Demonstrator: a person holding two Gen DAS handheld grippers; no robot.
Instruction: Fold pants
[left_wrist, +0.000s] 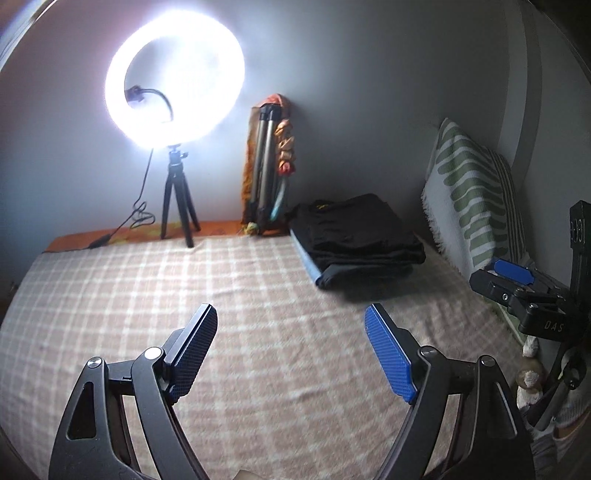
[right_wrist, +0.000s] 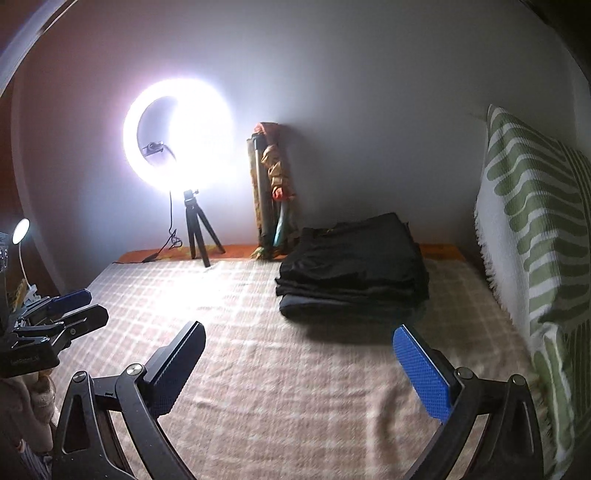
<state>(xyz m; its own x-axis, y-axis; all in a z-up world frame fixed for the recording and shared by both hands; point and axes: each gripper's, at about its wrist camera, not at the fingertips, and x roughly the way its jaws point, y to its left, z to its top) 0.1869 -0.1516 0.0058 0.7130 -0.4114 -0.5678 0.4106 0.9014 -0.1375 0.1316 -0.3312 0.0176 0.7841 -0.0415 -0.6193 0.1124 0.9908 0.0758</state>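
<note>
Folded black pants (left_wrist: 358, 236) lie in a neat stack on the checked blanket at the far right of the bed; they also show in the right wrist view (right_wrist: 352, 266). My left gripper (left_wrist: 291, 350) is open and empty, held above the blanket in front of the stack. My right gripper (right_wrist: 299, 365) is open and empty too, just short of the stack. The right gripper shows at the right edge of the left wrist view (left_wrist: 517, 284). The left gripper shows at the left edge of the right wrist view (right_wrist: 70, 310).
A lit ring light (left_wrist: 173, 77) on a small tripod (left_wrist: 177, 206) stands at the back, with its cable (left_wrist: 140, 206) trailing left. A folded tripod (left_wrist: 266, 166) leans on the wall. A green-striped pillow (right_wrist: 532, 229) stands along the right. The checked blanket (right_wrist: 295, 369) covers the bed.
</note>
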